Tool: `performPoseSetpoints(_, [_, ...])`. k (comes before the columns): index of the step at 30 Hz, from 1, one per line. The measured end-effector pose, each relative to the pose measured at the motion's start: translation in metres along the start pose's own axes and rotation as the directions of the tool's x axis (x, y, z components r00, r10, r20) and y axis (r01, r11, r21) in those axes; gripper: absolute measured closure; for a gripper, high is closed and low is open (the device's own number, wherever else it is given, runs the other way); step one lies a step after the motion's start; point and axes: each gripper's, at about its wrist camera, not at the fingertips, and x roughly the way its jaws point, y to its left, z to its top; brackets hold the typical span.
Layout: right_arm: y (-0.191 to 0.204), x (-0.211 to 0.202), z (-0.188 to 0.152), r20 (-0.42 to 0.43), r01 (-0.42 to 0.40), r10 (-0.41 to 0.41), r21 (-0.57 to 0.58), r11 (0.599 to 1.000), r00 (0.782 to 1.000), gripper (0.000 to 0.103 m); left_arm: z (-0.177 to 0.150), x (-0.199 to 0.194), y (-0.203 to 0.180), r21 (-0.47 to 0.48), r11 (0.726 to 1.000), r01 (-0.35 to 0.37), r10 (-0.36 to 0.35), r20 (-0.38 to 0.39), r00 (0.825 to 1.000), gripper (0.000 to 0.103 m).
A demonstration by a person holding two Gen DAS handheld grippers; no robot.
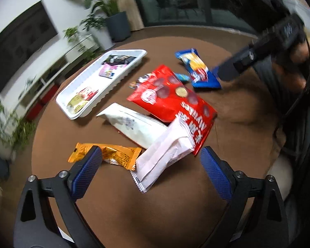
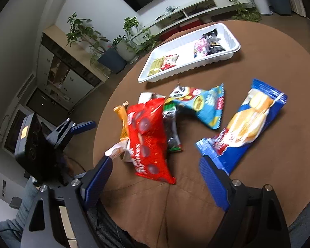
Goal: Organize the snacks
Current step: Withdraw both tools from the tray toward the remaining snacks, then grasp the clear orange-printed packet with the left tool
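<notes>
Loose snacks lie on a round brown table point(image 1: 155, 210). A red bag point(image 1: 171, 101) point(image 2: 148, 136) sits in the middle, with a white pouch point(image 1: 134, 124), a flat white packet point(image 1: 165, 157) and an orange packet point(image 1: 117, 155) point(image 2: 123, 124) beside it. A blue packet point(image 1: 198, 68) point(image 2: 243, 124), a light-blue packet point(image 2: 204, 105) and a dark packet point(image 2: 172, 128) lie nearby. My left gripper point(image 1: 150, 153) is open above the flat white packet, touching nothing. My right gripper point(image 2: 156, 161) is open over the near end of the red bag, the blue packet by its right finger.
A white tray point(image 1: 95, 80) point(image 2: 186, 51) at the table's far side holds several small packets. Potted plants, a low shelf and a wall screen stand beyond the table. The other gripper shows blurred at each view's edge.
</notes>
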Motion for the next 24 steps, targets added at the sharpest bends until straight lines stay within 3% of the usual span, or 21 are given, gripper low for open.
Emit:
performPoseSetpoints(3, [0.004,0.002,-0.002,-0.002,0.006,-0.006,-0.012,1.0,1.0,0.015,-0.002,0.011,-0.002,0.047,0.999,0.017,-0.015,-0.033,0.999,0.042])
performPoseSetpoints(5, [0.002,0.002,-0.003,-0.002,0.006,-0.006,-0.01,1.0,1.0,0.016,-0.005,0.018,0.001,0.046,0.998,0.035,-0.033,-0.044,0.998,0.049])
performPoseSetpoints(10, [-0.001,0.004,-0.003,-0.008,0.008,-0.008,-0.01,1.0,1.0,0.017,-0.009,0.024,0.012,0.007,0.996,0.092,-0.092,-0.024,0.995,0.052])
performPoseSetpoints(12, [-0.002,0.005,-0.004,-0.014,0.009,-0.009,-0.008,1.0,1.0,0.017,-0.009,0.028,0.015,0.001,0.992,0.123,-0.123,-0.029,0.992,0.065])
performPoseSetpoints(24, [0.001,0.014,-0.01,-0.058,0.006,-0.006,-0.006,1.0,0.998,0.02,-0.013,0.026,0.025,-0.086,0.978,0.19,-0.194,-0.045,0.98,0.072])
